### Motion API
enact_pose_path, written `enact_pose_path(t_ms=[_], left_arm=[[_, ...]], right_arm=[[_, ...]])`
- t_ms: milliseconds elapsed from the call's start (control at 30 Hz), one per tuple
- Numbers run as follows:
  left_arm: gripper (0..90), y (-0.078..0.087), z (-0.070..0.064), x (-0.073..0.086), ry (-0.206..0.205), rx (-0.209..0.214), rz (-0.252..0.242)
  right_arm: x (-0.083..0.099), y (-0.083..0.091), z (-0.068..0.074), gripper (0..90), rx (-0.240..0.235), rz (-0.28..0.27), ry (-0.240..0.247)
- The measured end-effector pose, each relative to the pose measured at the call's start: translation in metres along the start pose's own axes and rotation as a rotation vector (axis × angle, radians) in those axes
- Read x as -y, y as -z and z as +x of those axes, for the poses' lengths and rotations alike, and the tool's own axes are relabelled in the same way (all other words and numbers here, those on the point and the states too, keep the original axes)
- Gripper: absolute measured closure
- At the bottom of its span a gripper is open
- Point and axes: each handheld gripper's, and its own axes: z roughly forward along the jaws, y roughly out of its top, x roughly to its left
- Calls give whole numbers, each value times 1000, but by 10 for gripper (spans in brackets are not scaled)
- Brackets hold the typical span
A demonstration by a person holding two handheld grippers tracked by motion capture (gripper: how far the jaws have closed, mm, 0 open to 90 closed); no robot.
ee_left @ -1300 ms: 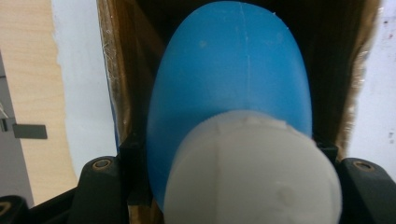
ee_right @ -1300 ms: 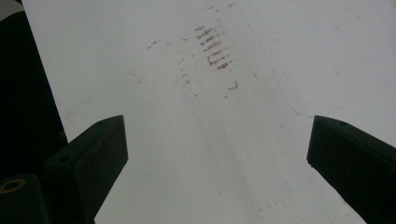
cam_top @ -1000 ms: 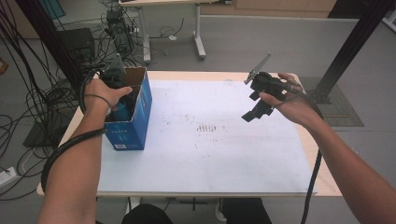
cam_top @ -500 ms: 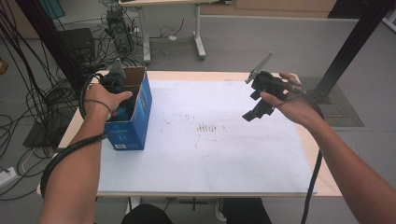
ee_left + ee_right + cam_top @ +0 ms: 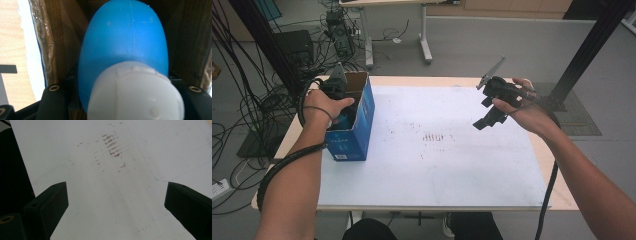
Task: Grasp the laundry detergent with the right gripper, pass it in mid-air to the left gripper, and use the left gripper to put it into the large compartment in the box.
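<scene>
**Blue bottle gripped inside the cardboard box**

A smooth blue plastic bottle with a white ribbed screw cap [image 5: 135,62] is seen in the left gripper view standing between the brown inner walls of an open-topped blue printed cardboard box [image 5: 357,117]. The bottle lies inside that box, which stands near the left edge of the white paper-covered wooden table [image 5: 452,165]. The left gripper [image 5: 337,90] is lowered into the box's open top from above, and its two black jaws are pressed in on either side of the bottle just below the cap, so the tongs are judged to be clamped on it. The grip is likely taken high, near the cap, because the narrow box leaves little room for the jaws farther down along the bottle's body.

The right gripper [image 5: 487,107] is held up in the air above the right part of the table, well apart from the box. Its jaws are spread wide with nothing between them; in the right gripper view only the white sheet with a patch of faint brown smudges [image 5: 112,143] is seen past them. It is probably kept aside and open so that the lifting path over the box is left free and the bottle can be received or steadied once it is out.

The step in hand is judged to be the lifting of the bottle out of the box. A straight upward pull would seem called for, since the cardboard walls lie close around it and the light box could be dragged along.
</scene>
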Motion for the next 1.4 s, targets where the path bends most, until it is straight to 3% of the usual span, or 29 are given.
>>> enact_pose_path(t_ms=[1400], left_arm=[[372,-1,0,1,8,-4,-10]], right_arm=[[6,2,-4,51,23,16,-1]])
